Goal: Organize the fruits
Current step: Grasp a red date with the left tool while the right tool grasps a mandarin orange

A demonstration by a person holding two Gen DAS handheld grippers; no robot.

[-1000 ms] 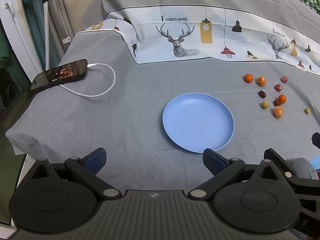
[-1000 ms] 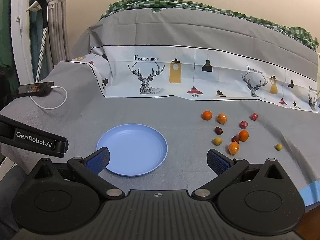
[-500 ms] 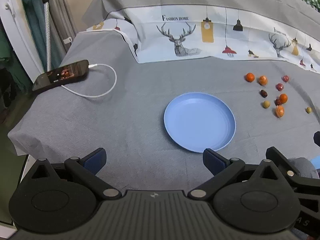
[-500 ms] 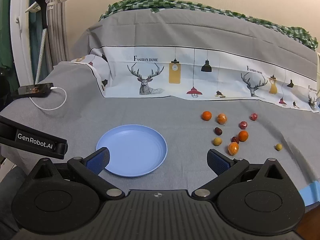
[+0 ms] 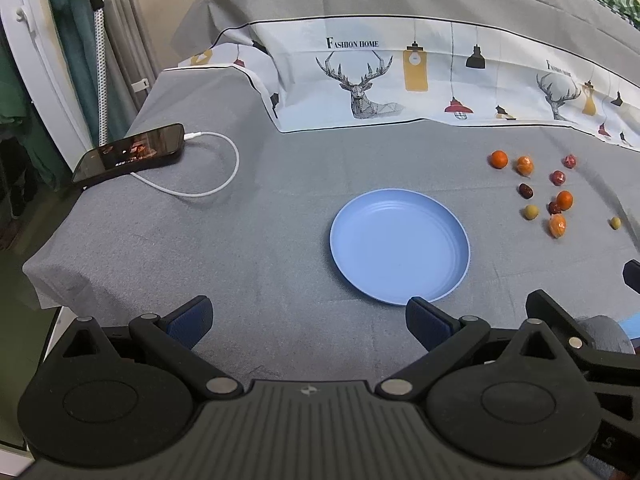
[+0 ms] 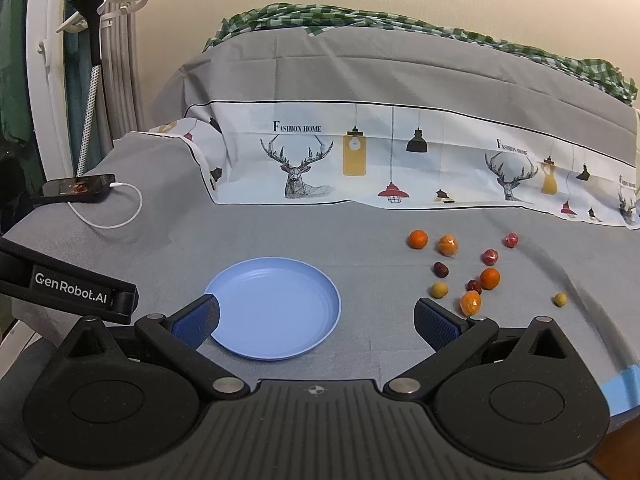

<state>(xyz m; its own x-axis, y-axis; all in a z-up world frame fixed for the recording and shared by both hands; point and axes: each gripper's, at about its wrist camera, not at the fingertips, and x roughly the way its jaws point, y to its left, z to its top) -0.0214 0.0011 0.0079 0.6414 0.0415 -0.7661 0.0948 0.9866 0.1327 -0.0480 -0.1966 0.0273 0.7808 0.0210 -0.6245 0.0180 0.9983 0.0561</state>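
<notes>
An empty light-blue plate (image 5: pixel 400 246) (image 6: pixel 276 312) lies on the grey cloth. To its right several small fruits are scattered: orange ones (image 6: pixel 418 239) (image 5: pixel 498 159), dark red ones (image 6: pixel 440 269) (image 5: pixel 525 190), wrapped red ones (image 6: pixel 511 239) and yellow-green ones (image 6: pixel 439 289) (image 5: pixel 531 212). My left gripper (image 5: pixel 308 322) is open and holds nothing, near the table's front edge, left of the plate's near rim. My right gripper (image 6: pixel 316 322) is open too, low over the plate's near rim, with the fruits ahead and to its right.
A black phone (image 5: pixel 130 154) (image 6: pixel 78 188) on a white charging cable (image 5: pixel 208 184) lies at the far left of the table. A deer-print cloth (image 6: pixel 400 164) drapes the raised back. The table edge drops off at left. Blue tape (image 6: pixel 622 390) marks the right front corner.
Both views have shifted very slightly; the plate and fruits sit a touch differently in frame. Nothing was grasped or moved on the table.
</notes>
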